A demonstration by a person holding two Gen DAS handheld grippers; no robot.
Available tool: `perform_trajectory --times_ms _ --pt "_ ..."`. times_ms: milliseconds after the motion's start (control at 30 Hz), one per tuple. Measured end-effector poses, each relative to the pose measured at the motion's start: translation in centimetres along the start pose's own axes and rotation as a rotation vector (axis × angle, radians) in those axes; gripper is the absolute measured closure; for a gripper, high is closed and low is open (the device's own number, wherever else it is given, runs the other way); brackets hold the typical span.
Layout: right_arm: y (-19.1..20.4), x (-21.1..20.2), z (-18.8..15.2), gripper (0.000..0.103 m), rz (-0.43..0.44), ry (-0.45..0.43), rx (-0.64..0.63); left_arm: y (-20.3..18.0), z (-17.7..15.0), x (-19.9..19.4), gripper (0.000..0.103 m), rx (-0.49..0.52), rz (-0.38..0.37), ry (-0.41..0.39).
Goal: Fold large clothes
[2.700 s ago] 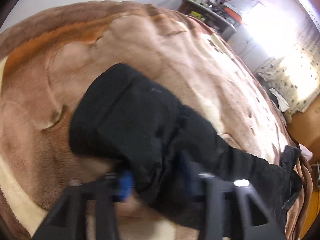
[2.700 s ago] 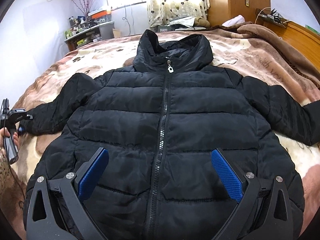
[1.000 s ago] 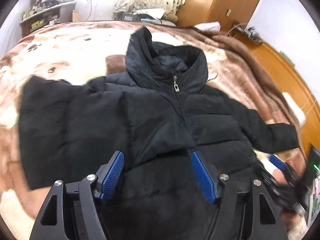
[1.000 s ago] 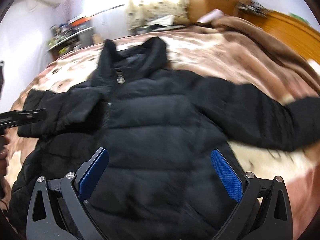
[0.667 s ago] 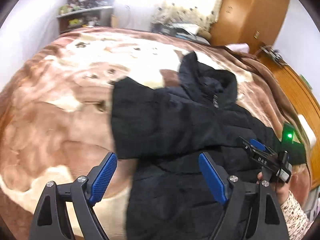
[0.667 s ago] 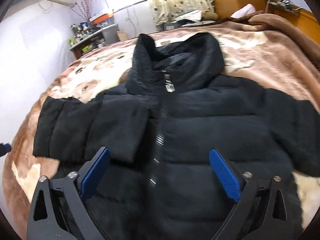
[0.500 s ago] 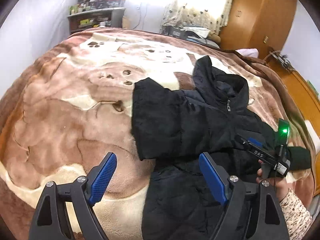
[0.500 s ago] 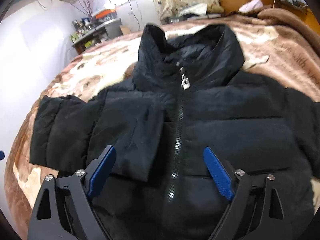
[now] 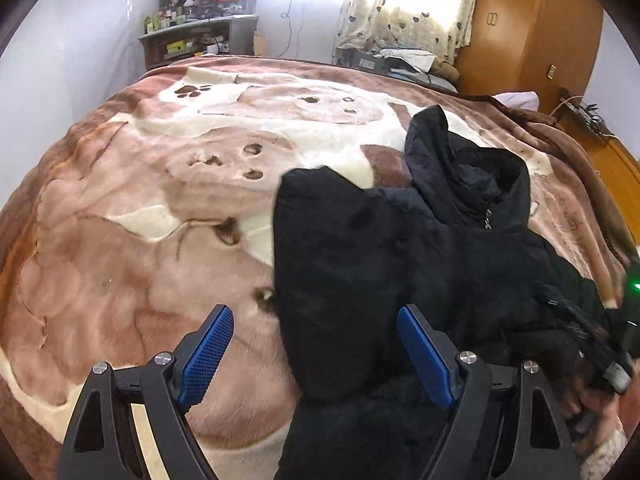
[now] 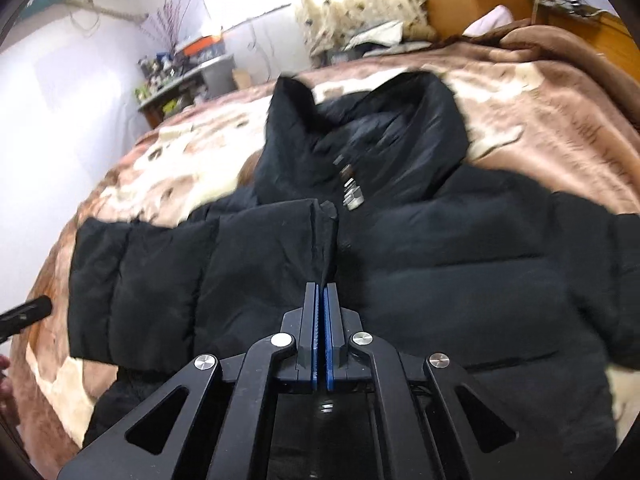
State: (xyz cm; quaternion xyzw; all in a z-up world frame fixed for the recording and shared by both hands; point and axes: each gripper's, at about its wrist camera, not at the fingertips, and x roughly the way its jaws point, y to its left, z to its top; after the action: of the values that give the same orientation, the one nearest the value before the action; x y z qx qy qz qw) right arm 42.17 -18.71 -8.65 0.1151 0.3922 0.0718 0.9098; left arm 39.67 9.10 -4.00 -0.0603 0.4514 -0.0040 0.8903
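Right tongs [image 10: 320, 300] clamp folded sleeve's cuff [image 10: 324, 224] at jacket [image 10: 460, 264] zip line, pinning fold; left tongs [image 9: 312, 356] gape wide, empty, above blanket's [image 9: 120, 240] left side.

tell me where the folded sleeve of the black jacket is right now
In the right wrist view the folded sleeve lies across the black puffer jacket chest, left of the zipper pull, its cuff pinched in the shut right gripper.
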Motion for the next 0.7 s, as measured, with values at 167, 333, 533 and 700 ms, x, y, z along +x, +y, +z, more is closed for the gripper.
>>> perform_trajectory --times_ms 167,333,533,700 --pt "-2.6 -3.6 0.8 0.101 -0.101 -0.088 -0.008 -2.2 1.0 2.5 0.019 0.006 -0.001 0.009" --pt "-5.3 -2.8 0.2 0.101 -0.207 -0.035 -0.009 -4.2 1.2 6.9 0.019 0.023 0.038 0.069" --pt "-8.5 -1.2 -0.9 0.101 -0.269 0.02 0.019 -4.1 1.2 11.4 0.019 -0.019 0.058 0.135" --pt "-9.4 0.6 -2.0 0.101 -0.278 0.071 0.015 -3.9 0.9 14.1 0.013 -0.036 0.059 0.18"
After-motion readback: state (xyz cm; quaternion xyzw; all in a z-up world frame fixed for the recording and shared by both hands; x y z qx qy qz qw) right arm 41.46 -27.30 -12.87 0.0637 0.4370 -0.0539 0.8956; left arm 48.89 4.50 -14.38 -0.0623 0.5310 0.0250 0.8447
